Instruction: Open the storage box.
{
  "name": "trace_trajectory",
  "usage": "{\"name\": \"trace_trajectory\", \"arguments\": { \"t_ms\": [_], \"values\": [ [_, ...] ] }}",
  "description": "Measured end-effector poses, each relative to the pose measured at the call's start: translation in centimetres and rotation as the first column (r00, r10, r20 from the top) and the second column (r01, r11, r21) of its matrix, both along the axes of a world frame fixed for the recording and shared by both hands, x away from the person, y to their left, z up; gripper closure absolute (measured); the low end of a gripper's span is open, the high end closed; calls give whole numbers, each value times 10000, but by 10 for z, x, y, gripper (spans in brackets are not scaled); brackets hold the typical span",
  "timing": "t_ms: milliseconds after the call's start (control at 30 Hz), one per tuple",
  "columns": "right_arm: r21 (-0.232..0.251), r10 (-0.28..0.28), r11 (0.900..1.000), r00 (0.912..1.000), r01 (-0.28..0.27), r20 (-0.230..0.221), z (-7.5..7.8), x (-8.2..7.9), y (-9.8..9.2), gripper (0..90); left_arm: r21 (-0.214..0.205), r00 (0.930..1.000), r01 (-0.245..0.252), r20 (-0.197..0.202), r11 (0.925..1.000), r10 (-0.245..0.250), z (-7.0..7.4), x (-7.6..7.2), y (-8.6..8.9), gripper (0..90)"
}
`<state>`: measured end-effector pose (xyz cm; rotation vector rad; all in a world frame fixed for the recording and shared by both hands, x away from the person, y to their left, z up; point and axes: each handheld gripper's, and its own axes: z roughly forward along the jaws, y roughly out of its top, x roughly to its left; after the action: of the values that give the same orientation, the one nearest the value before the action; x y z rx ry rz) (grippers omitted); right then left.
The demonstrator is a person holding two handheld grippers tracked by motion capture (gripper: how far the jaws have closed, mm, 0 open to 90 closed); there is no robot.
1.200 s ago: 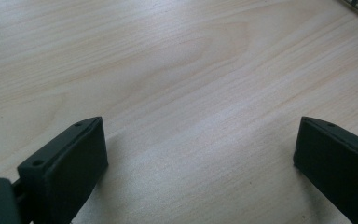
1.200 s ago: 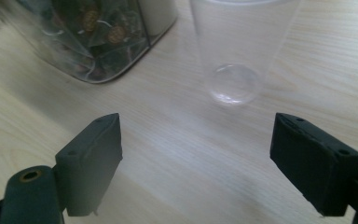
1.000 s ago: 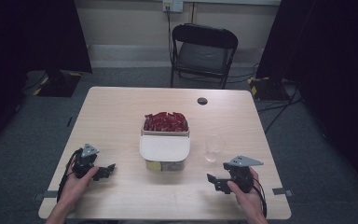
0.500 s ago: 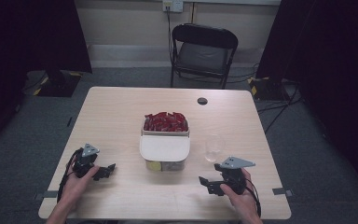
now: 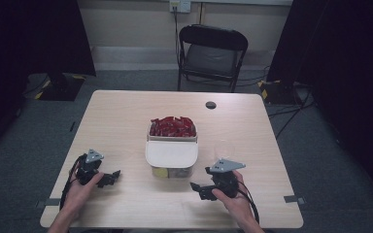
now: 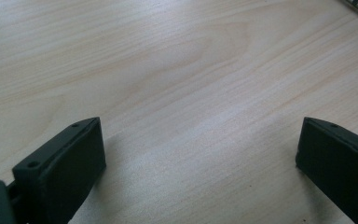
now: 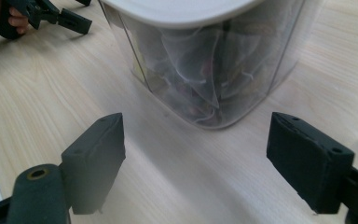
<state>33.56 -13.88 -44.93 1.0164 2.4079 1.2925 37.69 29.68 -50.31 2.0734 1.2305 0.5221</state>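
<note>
Right gripper jaws open, nearing lidded clear container; glancing contact could shove it; left gripper jaws open, empty

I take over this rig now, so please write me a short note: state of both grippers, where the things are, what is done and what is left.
Left gripper: open, empty, resting low over the table at its near left.
Right gripper: open, empty, pointing at the clear lidded container, not touching it.
Behind the container sits a tray of red packets; a clear cup stands to the container's right.
Done: nothing visible; the white lid is on.
Left: probably grasp the container or its lid.
</note>
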Motion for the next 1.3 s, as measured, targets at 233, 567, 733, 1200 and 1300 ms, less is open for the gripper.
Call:
{"name": "trace_trajectory", "arguments": {
  "t_ms": [233, 567, 733, 1200, 1300],
  "values": [
    [186, -36, 9998, 10000, 35, 59, 3, 12, 8, 205, 2, 10000, 7, -3, 10000, -7, 0, 0, 0, 8],
    [318, -95, 9995, 9995, 86, 290, 9, 22, 17, 216, -1, 10000, 5, -2, 10000, -5, 0, 0, 0, 8],
    [253, -131, 9996, 9993, 122, 349, 9, 24, 21, 225, 4, 10000, 1, 1, 10000, -1, 0, 0, 0, 8],
    [290, -419, 9987, 9985, 409, 364, 11, 32, 23, 250, 2, 10000, 1, 1, 10000, -1, 0, 0, 0, 8],
    [293, -398, 9988, 9986, 388, 360, 11, 32, 24, 248, 3, 10000, 1, 0, 10000, -1, 0, 0, 0, 8]
  ]
}}
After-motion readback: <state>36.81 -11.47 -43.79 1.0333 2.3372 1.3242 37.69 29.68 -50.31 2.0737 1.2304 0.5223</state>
